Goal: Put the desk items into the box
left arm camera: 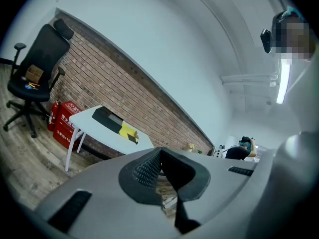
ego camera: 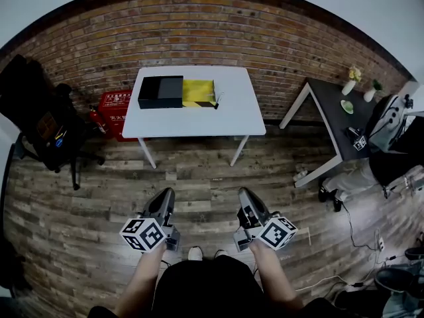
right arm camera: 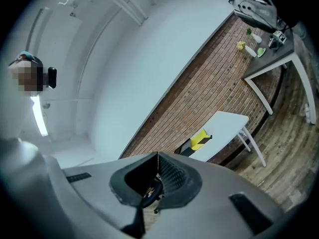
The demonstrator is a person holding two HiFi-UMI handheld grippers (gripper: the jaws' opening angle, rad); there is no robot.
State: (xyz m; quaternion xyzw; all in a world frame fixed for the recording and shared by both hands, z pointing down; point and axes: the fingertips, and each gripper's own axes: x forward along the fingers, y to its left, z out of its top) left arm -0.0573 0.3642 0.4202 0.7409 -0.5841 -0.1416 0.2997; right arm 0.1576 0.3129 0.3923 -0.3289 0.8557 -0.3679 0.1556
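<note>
Before the brick wall, a white table stands well ahead of the left gripper and right gripper, both closed and empty, and carries the black-and-yellow box, probably light, stiff card best gripped by a side wall; loose items are too small to tell.

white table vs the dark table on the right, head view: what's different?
Top: the white table is white; the dark table is near-black. Load: the white table carries a black-and-yellow box; the dark table carries small vases. Place: the white table is dead ahead; the dark table off to the right. Shared: white legs, wood floor.
</note>
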